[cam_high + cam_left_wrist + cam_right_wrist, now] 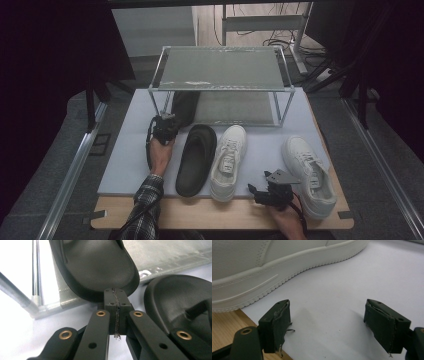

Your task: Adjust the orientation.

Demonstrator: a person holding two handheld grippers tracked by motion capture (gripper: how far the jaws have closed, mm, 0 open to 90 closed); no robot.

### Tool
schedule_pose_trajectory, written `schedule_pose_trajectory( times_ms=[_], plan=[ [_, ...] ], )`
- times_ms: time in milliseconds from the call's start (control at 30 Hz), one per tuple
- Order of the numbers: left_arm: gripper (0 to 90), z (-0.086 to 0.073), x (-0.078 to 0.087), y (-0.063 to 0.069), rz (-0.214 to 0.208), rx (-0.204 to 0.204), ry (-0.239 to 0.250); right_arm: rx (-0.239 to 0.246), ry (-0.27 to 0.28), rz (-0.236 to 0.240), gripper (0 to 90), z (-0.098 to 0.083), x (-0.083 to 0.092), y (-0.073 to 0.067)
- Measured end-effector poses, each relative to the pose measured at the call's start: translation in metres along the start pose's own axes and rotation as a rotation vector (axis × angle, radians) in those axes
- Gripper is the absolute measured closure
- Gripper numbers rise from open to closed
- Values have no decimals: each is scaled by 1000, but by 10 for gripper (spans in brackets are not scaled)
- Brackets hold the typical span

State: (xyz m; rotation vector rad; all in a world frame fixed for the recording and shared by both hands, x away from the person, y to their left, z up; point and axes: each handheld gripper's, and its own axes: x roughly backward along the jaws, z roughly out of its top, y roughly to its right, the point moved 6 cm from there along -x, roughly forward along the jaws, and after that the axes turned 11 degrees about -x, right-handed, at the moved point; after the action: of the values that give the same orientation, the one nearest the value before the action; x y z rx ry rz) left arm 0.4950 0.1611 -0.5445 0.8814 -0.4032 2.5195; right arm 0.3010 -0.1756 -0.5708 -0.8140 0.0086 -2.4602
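Observation:
One black slipper (pixel 183 105) (pixel 95 267) lies on the lower shelf of the metal rack (pixel 220 89), heel toward me. My left gripper (pixel 169 120) (pixel 116 298) is shut, pads pressed together with nothing between them, its tips right at that heel. The second black slipper (pixel 196 159) (pixel 180 302) lies on the white mat (pixel 125 160), just right of the left gripper. Two white sneakers (pixel 228 156) (pixel 311 170) lie further right. My right gripper (pixel 254 194) (pixel 328 312) stands open and empty over the mat between the sneakers, with a white sole (pixel 262 267) close ahead of it.
The rack's steel leg (pixel 17 296) stands left of the left gripper's tips, and its upper shelf (pixel 222 67) overhangs the slipper. The wooden table edge (pixel 220 212) (pixel 227 325) runs along the front. Black curtains and aluminium rails flank the table.

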Motion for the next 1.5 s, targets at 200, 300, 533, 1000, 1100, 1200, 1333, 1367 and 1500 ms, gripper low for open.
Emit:
schedule_pose_trajectory(
  times_ms=[200, 300, 533, 1000, 1100, 1200, 1333, 1367, 1500],
  plan=[
    [896, 3, -4, -2, 1, 8, -6, 1, 0, 1, 216, 0, 0, 0],
    [896, 3, -1, -3, -8, 9, 1, 3, 0, -1, 216, 0, 0, 0],
    [876, 4, 17, 3, -56, -4, 34, 5, 1, 1, 216, 0, 0, 0],
    [898, -10, 59, 21, -159, -53, 62, 8, -1, -2, 217, 0, 0, 0],
    [897, -14, 70, 26, -190, -66, 67, 5, -2, -2, 216, 0, 0, 0],
    [896, -18, 82, 31, -187, -93, 72, 7, -3, -5, 216, 0, 0, 0],
    [896, -23, 97, 41, -220, -99, 82, 6, -3, -5, 216, 0, 0, 0],
    [896, -27, 103, 47, -235, -104, 89, 7, -3, -5, 217, 0, 0, 0],
    [896, -34, 112, 58, -260, -115, 92, 7, -3, -6, 216, 0, 0, 0]
  ],
)
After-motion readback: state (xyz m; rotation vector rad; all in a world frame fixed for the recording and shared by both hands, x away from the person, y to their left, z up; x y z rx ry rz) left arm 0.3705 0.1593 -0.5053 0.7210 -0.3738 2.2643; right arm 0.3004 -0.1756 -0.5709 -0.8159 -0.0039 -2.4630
